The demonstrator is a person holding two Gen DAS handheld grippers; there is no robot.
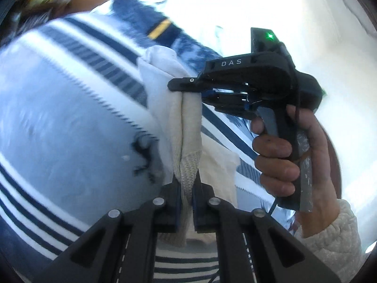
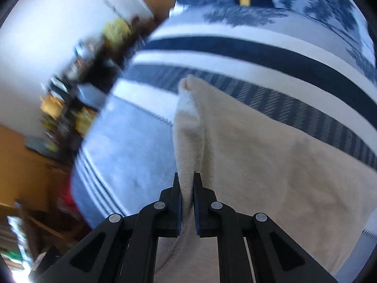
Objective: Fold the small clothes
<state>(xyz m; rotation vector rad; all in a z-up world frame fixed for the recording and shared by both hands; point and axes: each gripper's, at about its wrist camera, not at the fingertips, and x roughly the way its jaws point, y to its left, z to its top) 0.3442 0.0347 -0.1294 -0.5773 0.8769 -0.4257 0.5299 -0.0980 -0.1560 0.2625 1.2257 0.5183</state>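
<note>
A small cream knit garment (image 1: 186, 127) hangs in the air, stretched between both grippers above a blue and white striped cloth (image 1: 70, 129). My left gripper (image 1: 187, 184) is shut on one edge of the garment. My right gripper (image 1: 186, 87), held by a hand, is shut on the garment's far edge in the left wrist view. In the right wrist view my right gripper (image 2: 187, 184) pinches a fold of the cream garment (image 2: 259, 165), which spreads to the right over the striped cloth (image 2: 235, 54).
The striped cloth covers the surface below. A cluttered shelf (image 2: 77, 89) and a white wall (image 2: 47, 23) lie to the left in the right wrist view. The person's hand and cream sleeve (image 1: 329, 226) are at the right.
</note>
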